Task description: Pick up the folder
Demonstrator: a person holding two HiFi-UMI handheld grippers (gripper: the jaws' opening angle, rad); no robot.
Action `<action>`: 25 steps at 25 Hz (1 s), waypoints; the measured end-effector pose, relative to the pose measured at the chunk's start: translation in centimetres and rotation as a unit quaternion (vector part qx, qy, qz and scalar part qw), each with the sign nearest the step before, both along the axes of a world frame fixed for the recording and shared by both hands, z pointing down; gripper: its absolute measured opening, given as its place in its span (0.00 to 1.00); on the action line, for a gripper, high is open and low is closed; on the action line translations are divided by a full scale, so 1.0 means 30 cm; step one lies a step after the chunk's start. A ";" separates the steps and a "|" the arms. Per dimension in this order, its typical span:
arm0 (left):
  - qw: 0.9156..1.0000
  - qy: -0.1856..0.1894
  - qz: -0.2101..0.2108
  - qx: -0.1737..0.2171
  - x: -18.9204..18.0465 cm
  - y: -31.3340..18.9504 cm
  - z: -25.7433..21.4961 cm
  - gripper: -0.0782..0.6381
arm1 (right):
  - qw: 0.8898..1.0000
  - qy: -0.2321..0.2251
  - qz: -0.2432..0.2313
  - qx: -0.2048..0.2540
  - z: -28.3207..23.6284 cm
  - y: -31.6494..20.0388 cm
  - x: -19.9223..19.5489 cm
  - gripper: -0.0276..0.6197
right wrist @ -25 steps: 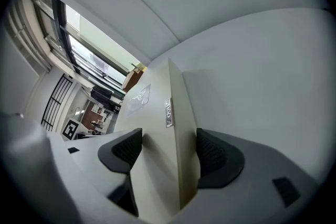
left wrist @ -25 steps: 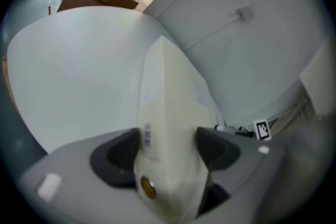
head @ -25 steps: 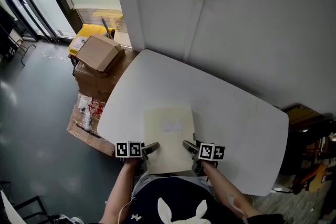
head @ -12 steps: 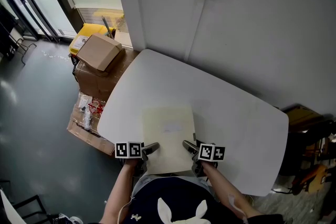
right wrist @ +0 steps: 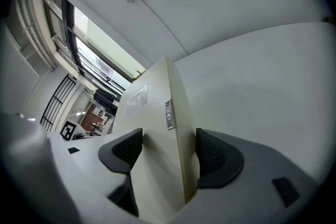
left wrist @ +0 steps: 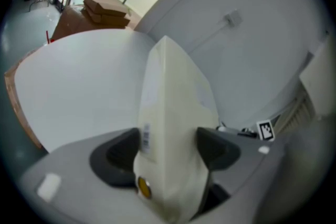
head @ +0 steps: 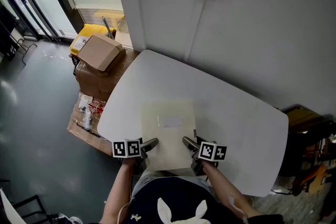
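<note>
With the left gripper [head: 148, 145] and right gripper [head: 188, 143] each clamping their fingers on opposite side edges of the cream folder [head: 169, 131] at the worktop's [head: 236, 107] near edge, I'd raise both together, evenly, to keep it level.

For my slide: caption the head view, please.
Left tongs and right tongs clamp a cream folder at a white table.

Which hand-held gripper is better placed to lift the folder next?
Right, marginally: right hand-held gripper clamps the folder by its flat labelled edge; left hand-held gripper pinches a bulging edge.
</note>
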State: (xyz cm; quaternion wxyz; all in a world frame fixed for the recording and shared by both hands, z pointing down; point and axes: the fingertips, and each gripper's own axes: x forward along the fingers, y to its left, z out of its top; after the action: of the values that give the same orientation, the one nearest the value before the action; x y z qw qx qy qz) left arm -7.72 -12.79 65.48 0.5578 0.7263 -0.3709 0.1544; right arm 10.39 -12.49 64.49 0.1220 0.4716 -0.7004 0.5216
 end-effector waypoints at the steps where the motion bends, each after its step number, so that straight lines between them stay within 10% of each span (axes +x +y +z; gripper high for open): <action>1: 1.000 0.000 -0.001 0.004 0.000 -0.003 -0.008 0.58 | 1.000 0.001 -0.001 0.006 -0.009 -0.004 0.000 0.51; 25: 0.993 0.006 -0.021 0.113 0.013 -0.027 -0.239 0.59 | 0.992 0.017 -0.009 0.126 -0.247 -0.024 0.005 0.51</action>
State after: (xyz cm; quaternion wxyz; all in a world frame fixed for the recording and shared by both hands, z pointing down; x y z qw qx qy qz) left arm -7.33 -13.60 58.31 0.4773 0.7777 -0.3978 0.0958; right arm 10.55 -13.20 57.07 0.0774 0.4857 -0.7627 0.4199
